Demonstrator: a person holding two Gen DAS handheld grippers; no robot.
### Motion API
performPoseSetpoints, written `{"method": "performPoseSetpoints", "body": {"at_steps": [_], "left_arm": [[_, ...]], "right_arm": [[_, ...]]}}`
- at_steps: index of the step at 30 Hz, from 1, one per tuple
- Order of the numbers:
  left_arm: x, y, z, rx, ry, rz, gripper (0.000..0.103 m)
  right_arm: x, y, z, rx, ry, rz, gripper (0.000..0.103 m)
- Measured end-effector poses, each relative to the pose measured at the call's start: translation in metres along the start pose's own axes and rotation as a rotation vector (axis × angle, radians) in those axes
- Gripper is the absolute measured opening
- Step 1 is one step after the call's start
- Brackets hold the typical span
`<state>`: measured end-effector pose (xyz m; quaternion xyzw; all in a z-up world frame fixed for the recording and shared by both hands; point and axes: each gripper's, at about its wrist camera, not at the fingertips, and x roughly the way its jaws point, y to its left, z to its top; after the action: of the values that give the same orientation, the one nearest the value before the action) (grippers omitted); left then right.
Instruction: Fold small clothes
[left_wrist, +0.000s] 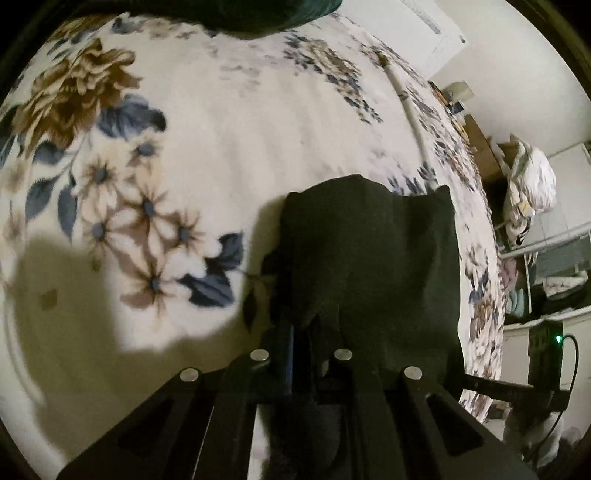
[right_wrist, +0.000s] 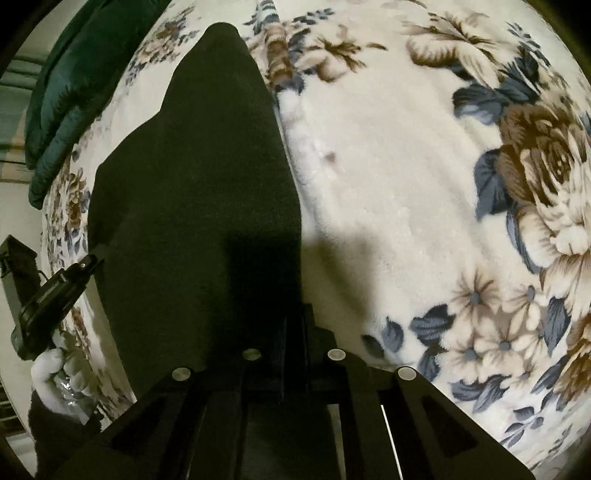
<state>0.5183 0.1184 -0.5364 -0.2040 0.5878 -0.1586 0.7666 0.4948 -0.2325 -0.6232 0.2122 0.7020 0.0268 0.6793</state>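
Note:
A small black garment hangs over a floral blanket, stretched between both grippers. My left gripper is shut on one bunched corner of it, the cloth draping forward over the fingers. In the right wrist view the same garment runs up and away to a pointed tip, and my right gripper has its fingers together on the garment's right edge. The left gripper shows at the cloth's left edge, held by a white-gloved hand.
The blanket covers a bed. A dark green quilted cover lies at the far side, also seen as the green cover. Past the bed's right edge are a white bundle and shelves with clutter.

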Motion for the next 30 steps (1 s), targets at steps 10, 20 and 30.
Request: {"method": "performPoseSetpoints", "body": {"at_steps": [10, 20, 30], "left_arm": [[-0.003, 0.000, -0.039, -0.090, 0.064, -0.134, 0.043], [-0.011, 0.014, -0.032, -0.106, -0.013, -0.076, 0.004], [-0.022, -0.016, -0.034, 0.037, -0.001, 0.099, 0.007]], "right_arm": [[0.007, -0.013, -0.034, 0.037, 0.084, 0.109, 0.041], [0.001, -0.012, -0.056, 0.118, -0.049, -0.004, 0.005], [0.005, -0.006, -0.050, 0.108, 0.028, 0.097, 0.026]]}}
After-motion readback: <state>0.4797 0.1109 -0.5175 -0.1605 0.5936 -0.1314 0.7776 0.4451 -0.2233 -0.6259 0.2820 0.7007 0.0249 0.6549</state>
